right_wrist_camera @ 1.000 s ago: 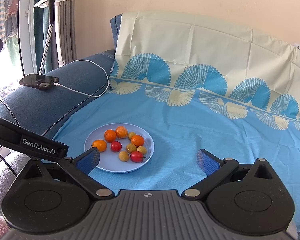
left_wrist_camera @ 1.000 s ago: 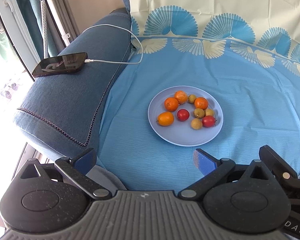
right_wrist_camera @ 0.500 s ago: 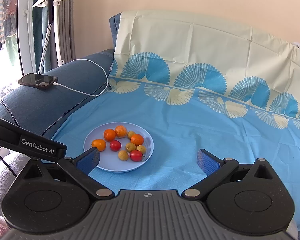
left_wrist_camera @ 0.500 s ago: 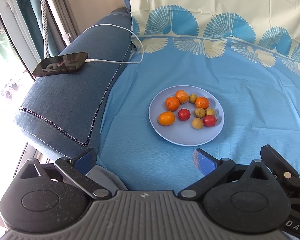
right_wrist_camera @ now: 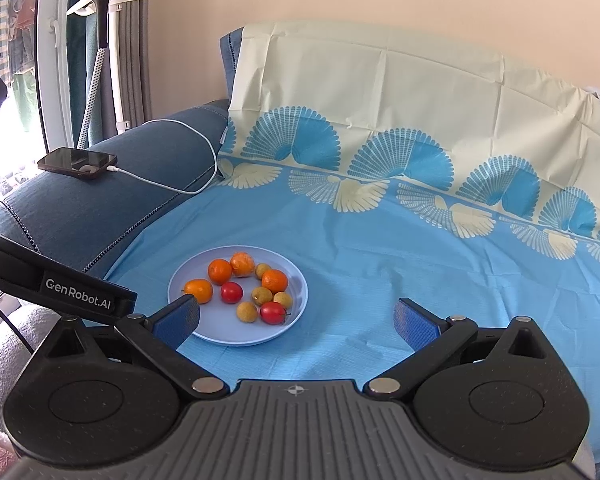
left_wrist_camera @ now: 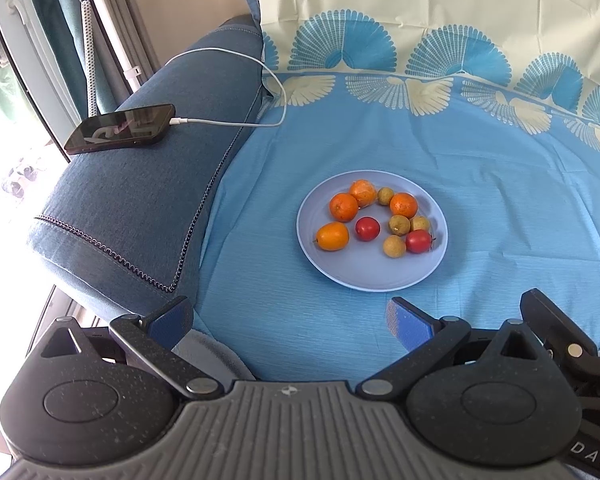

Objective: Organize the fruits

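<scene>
Both grippers, left gripper [left_wrist_camera: 290, 322] and right gripper [right_wrist_camera: 296, 318], gape empty at lower frame. All 9 fruits [left_wrist_camera: 366, 229] sit mixed on the plate [left_wrist_camera: 364, 276], centre frame; whether sorting remains is unclear.

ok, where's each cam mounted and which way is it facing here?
Left wrist: on the left claw, tilted down at the plate of fruit; its own open fingers show, and part of the other claw at right.
Right wrist: on the right claw, aimed lower and more level across the blue sheet; its open fingers show, plus the left claw's strap.
Shared: plate, phone, cable, sofa arm.
</scene>
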`<action>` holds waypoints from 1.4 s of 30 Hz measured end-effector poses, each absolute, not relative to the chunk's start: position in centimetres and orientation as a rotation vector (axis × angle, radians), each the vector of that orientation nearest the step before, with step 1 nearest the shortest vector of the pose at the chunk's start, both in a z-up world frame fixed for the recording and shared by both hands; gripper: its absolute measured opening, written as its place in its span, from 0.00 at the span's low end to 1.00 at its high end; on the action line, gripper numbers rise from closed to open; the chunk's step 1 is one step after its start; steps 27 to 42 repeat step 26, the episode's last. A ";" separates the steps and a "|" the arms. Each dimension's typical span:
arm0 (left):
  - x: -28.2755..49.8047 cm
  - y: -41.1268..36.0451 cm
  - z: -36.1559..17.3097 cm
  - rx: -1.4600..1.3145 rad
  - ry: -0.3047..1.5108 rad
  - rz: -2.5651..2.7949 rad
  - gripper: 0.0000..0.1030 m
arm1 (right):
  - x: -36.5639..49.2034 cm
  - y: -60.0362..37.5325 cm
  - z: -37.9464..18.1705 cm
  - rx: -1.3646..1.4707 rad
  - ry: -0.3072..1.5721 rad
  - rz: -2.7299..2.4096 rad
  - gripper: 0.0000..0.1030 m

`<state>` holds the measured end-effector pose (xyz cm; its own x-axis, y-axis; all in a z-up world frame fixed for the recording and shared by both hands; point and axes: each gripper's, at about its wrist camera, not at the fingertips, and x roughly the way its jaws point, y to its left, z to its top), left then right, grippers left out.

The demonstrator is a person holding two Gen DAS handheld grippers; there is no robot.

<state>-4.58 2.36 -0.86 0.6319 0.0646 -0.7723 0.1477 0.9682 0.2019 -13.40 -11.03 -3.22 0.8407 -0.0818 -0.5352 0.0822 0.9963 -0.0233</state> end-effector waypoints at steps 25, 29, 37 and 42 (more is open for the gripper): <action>-2.8 2.3 -2.0 0.262 0.922 -0.033 1.00 | -11.9 -11.1 -4.1 0.013 0.617 -0.101 0.99; -2.8 2.3 -2.0 0.259 0.923 -0.031 1.00 | -11.7 -11.0 -4.2 0.013 0.618 -0.099 0.99; -2.8 2.3 -2.0 0.259 0.923 -0.031 1.00 | -11.7 -11.0 -4.2 0.013 0.618 -0.099 0.99; -2.8 2.3 -2.0 0.259 0.923 -0.031 1.00 | -11.7 -11.0 -4.2 0.013 0.618 -0.099 0.99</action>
